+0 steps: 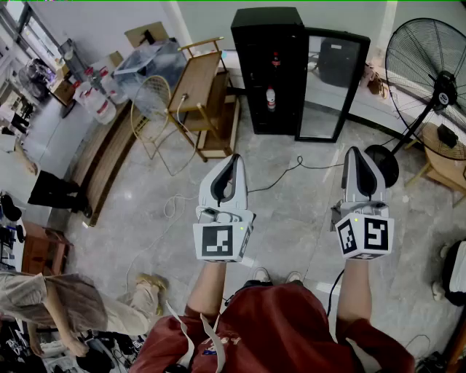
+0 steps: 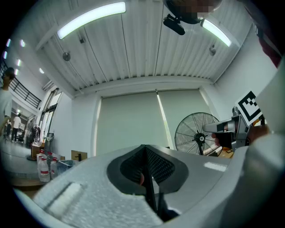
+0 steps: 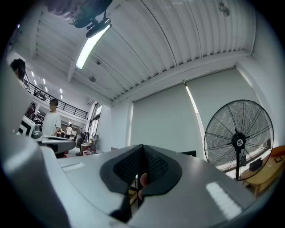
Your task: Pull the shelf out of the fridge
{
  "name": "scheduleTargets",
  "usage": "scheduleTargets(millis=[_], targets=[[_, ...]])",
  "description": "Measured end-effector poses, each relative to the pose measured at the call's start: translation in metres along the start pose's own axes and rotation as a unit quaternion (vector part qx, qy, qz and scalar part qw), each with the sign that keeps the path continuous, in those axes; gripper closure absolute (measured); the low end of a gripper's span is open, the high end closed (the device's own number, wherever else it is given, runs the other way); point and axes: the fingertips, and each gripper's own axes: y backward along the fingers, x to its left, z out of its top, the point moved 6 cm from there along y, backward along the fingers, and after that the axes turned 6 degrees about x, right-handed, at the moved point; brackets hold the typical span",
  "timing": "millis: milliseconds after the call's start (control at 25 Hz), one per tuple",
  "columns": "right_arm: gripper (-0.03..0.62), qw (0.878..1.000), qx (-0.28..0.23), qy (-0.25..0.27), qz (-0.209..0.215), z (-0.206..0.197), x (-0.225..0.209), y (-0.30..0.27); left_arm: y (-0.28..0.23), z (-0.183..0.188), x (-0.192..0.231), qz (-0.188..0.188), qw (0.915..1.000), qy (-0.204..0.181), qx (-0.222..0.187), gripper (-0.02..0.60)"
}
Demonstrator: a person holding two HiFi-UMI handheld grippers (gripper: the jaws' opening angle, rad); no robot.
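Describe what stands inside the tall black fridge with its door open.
A dark upper bottle and a white lower bottle show inside the tall black fridge; its shelves are too dark to see.

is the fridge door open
Yes, the glass door stands swung out beside the black fridge, showing bottles inside.

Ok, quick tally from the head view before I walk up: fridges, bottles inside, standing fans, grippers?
Fridge: 1
Bottles inside, upper bottle and lower bottle: 2
Standing fan: 1
Grippers, left gripper and right gripper: 2
Total: 6
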Motion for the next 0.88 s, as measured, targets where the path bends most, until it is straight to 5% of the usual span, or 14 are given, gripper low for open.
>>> scheduleTargets(millis=[880], targets=[[0.594,1.000,0.014,-0.008,0.014,-0.020,0.060,-0.051,-0.004,-0.023,0.067,0.010,0.9997,0.012,0.016,0.577]])
